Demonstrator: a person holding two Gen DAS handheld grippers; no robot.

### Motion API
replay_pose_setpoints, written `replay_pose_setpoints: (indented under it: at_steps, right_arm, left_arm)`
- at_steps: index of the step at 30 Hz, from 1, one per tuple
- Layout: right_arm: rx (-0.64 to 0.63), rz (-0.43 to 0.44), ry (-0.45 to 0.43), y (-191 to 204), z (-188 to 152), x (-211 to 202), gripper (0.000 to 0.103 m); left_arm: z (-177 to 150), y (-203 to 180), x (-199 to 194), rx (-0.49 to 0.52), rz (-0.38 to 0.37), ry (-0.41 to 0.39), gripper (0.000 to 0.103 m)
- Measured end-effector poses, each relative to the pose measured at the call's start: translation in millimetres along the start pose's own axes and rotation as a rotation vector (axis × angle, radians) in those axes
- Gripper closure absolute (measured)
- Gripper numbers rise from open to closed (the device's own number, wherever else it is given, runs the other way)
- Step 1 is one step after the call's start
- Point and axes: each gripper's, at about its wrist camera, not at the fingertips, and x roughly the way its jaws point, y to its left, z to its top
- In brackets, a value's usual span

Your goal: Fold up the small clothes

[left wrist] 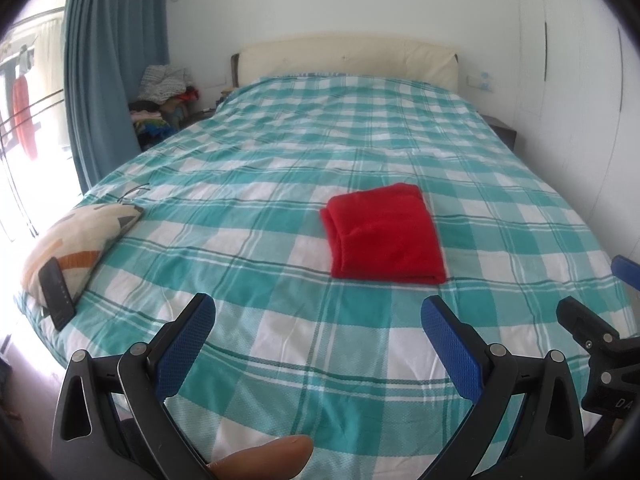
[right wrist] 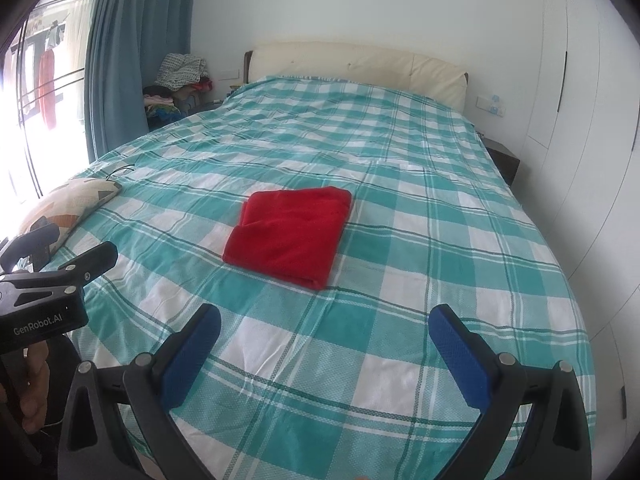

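Plainly, the fold looks done. At 9 o'clock in the left wrist view a patterned cushion (left wrist: 76, 244) sits at the bed's edge, with a dark flat device (left wrist: 57, 295) leaning on it. Next, at 6 o'clock, the left claw (left wrist: 318, 316) hangs above the checked bedspread (left wrist: 280, 168) with its 2 blue fingers spread wide and nothing between them. Toward 1 o'clock from that claw lies the red garment (left wrist: 384, 234), folded into a compact, nearly square packet, flat on the spread and well apart from both claws. Further right, at 3 o'clock, part of the other tool shows at the frame's edge.

From the right wrist view the right claw (right wrist: 324, 322) is likewise wide and empty, and the packet sits at 11 o'clock from it.

My judgement: this piece needs no more folds, only perhaps a light smoothing of its slightly rumpled left edge. No other loose small clothes lie on the bed; a heap of clothing (left wrist: 166, 88) beside the curtain (left wrist: 112, 72) may hold more.
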Motion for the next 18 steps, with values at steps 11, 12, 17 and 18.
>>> replay_pose_setpoints:
  at_steps: [11, 12, 17, 18]
  right_arm:
    - [0.012, -0.060, 0.021, -7.1, -1.7, -2.3, 0.001]
    - [0.016, -0.059, 0.021, -7.7, -2.3, -3.3, 0.001]
    - [0.024, -0.062, 0.019, -10.2, -0.6, -4.7, 0.001]
    - [0.026, -0.063, 0.019, -10.7, -0.4, -4.9, 0.001]
  left_arm:
    - [0.0, -18.2, -0.2, 0.070, 0.063, -0.006, 0.000]
    - [0.0, -18.9, -0.7, 0.071, 0.062, -0.007, 0.000]
    - [0.3, -19.7, 1.8, 0.056, 0.044, 0.029, 0.000]
    - [0.4, -20.2, 2.4, 0.055, 0.041, 0.033, 0.000]
